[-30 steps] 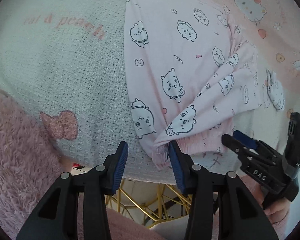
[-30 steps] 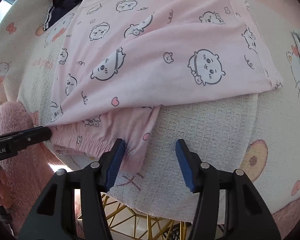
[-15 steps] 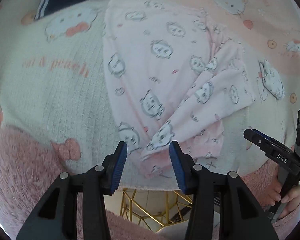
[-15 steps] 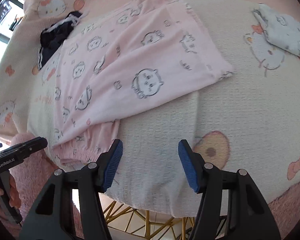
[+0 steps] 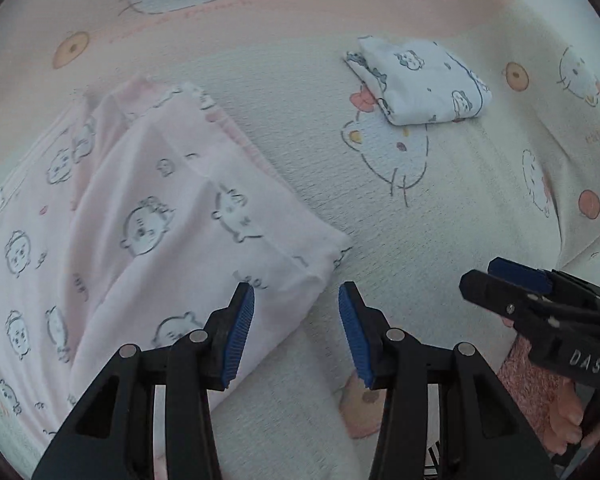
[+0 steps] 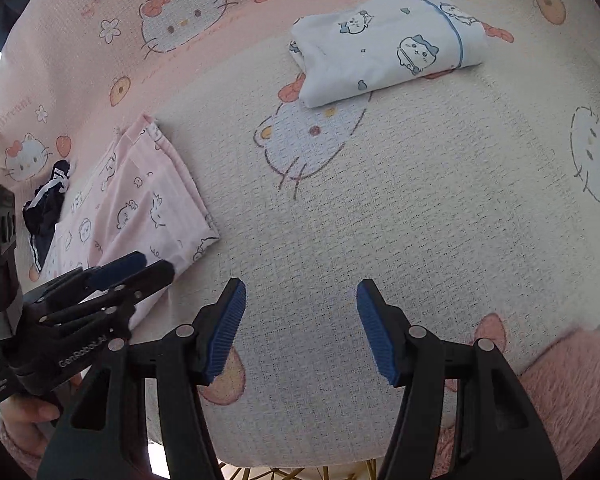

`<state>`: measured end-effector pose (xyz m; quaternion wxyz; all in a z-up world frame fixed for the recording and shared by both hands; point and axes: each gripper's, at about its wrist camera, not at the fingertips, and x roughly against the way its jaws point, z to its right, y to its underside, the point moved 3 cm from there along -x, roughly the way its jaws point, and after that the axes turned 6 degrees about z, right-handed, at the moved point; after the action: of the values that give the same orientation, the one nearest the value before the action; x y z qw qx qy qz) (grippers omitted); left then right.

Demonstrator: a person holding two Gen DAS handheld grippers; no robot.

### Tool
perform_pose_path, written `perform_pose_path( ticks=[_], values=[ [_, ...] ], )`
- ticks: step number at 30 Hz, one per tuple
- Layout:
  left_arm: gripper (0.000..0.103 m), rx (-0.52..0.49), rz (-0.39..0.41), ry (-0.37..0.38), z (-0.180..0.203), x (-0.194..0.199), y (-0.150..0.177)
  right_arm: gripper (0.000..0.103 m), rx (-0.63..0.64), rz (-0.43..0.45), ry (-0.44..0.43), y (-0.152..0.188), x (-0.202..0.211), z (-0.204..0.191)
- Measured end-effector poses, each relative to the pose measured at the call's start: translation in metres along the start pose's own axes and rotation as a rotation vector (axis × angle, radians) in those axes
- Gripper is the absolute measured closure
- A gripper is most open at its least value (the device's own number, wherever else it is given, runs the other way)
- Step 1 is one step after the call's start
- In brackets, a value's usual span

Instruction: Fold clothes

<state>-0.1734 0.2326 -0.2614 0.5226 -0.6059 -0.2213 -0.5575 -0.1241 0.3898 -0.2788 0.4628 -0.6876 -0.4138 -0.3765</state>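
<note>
Pink cartoon-print pants (image 5: 148, 216) lie folded over on the Hello Kitty blanket (image 5: 440, 216), in the left half of the left wrist view. My left gripper (image 5: 296, 320) is open just above the pants' near right corner, the left finger over the cloth, the right over bare blanket. Nothing is gripped. In the right wrist view the pants (image 6: 140, 208) are at the left, with the left gripper (image 6: 156, 266) over their corner. My right gripper (image 6: 300, 320) hangs open over bare blanket, well right of the pants, holding nothing.
A folded white garment with blue print (image 6: 388, 44) lies at the back right. A dark navy garment (image 6: 46, 208) is bunched at the far left behind the pants. Pink fluffy fabric (image 6: 560, 380) lies at the near right. The blanket's front edge (image 6: 300, 456) is just below my right gripper.
Both grippers have swung right, away from the pants' waistband at the front edge toward the pants' right corner. The white folded garment has come into view. Both stayed open.
</note>
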Motion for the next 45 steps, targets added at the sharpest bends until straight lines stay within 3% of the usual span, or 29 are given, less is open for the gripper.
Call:
perform_pose_path(
  ticks=[7,8,9,10,14,16,23,25,31,35,41,45],
  values=[
    [0.059,-0.131,-0.013,-0.115,0.024,-0.027,-0.002,0.044,-0.083,0.004,-0.009,-0.003,-0.005,0.022],
    [0.065,-0.13,-0.01,-0.12,0.023,-0.026,-0.003,0.044,-0.083,0.004,-0.011,-0.004,-0.005,0.022],
    [0.095,-0.1,0.003,-0.107,0.016,-0.02,-0.004,0.044,-0.08,0.003,-0.008,-0.004,-0.006,0.021],
    [0.098,-0.064,0.018,-0.091,0.007,-0.012,-0.005,0.044,-0.076,0.001,-0.008,-0.005,-0.005,0.02],
    [0.098,0.076,0.092,-0.049,-0.037,0.028,-0.012,0.043,-0.041,-0.021,-0.012,-0.005,-0.006,0.009],
    [0.098,0.142,0.131,-0.061,-0.079,0.055,-0.008,0.043,0.0,-0.029,-0.014,-0.011,-0.011,-0.008],
    [0.098,0.373,0.262,-0.11,-0.23,0.152,0.009,0.043,0.24,-0.009,-0.053,-0.058,-0.033,-0.116],
    [0.098,0.404,0.272,-0.151,-0.269,0.163,0.018,0.043,0.296,-0.001,-0.071,-0.075,-0.041,-0.151],
    [0.098,0.472,0.241,-0.199,-0.355,0.162,0.038,0.043,0.411,0.01,-0.096,-0.119,-0.075,-0.24],
    [0.098,0.487,0.174,-0.168,-0.386,0.135,0.049,0.043,0.467,0.001,-0.09,-0.136,-0.108,-0.283],
    [0.097,0.471,0.13,-0.116,-0.388,0.103,0.053,0.043,0.571,0.041,-0.066,-0.155,-0.138,-0.323],
    [0.097,0.477,0.124,-0.107,-0.387,0.094,0.054,0.04,0.638,-0.046,-0.096,-0.158,-0.161,-0.339]
  ],
)
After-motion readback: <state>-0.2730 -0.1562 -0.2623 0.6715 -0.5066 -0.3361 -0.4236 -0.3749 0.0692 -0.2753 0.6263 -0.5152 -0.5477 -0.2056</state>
